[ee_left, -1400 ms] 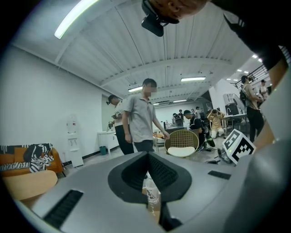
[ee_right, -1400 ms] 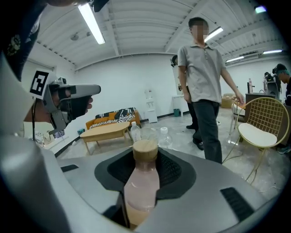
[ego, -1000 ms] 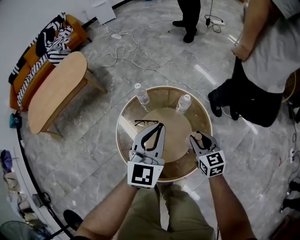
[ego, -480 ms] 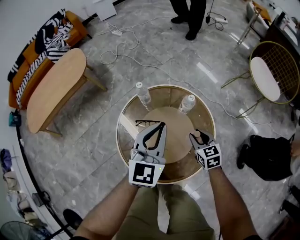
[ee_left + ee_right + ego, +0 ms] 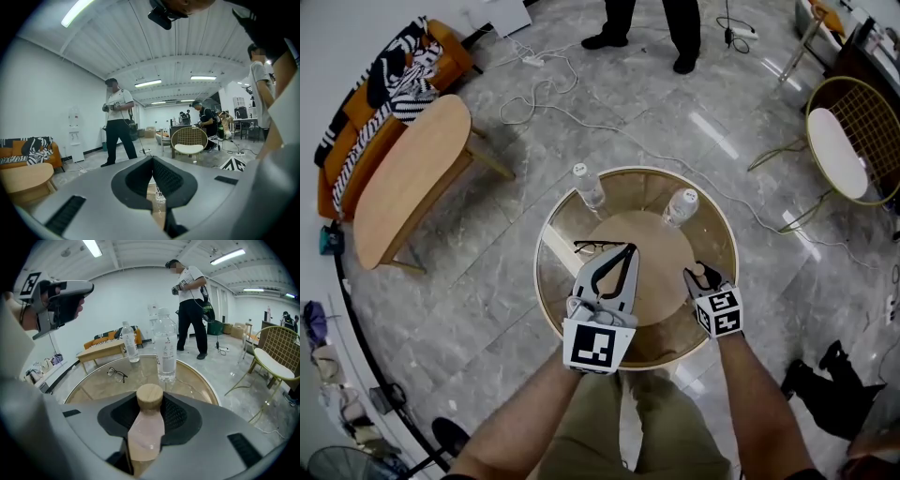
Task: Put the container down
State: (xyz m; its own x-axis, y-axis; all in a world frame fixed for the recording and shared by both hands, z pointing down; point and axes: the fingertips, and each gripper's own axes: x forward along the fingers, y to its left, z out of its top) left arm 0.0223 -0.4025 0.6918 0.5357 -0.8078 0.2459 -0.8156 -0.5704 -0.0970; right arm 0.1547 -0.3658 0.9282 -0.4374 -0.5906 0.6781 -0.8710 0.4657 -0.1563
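The container (image 5: 146, 430) is a small pink bottle with a round wooden stopper (image 5: 149, 396). My right gripper (image 5: 149, 414) is shut on its body and holds it upright above the near right part of the round glass table (image 5: 546, 234). In the head view the stopper (image 5: 700, 273) shows between the jaws of the right gripper (image 5: 701, 278). My left gripper (image 5: 627, 249) hovers over the table's near left part. Its jaws meet at the tips with nothing between them, as the left gripper view (image 5: 152, 160) also shows.
Two clear water bottles (image 5: 586, 186) (image 5: 680, 206) stand at the table's far side, and a pair of glasses (image 5: 592, 247) lies left of centre. A wooden oval table (image 5: 408, 178) and an orange sofa (image 5: 356, 122) are left, a gold wire chair (image 5: 848, 141) right. Cables cross the floor.
Both grippers have sunk a little toward the table, the right one with the container still in it. The person at the right has left the head view, and a wire chair shows there.
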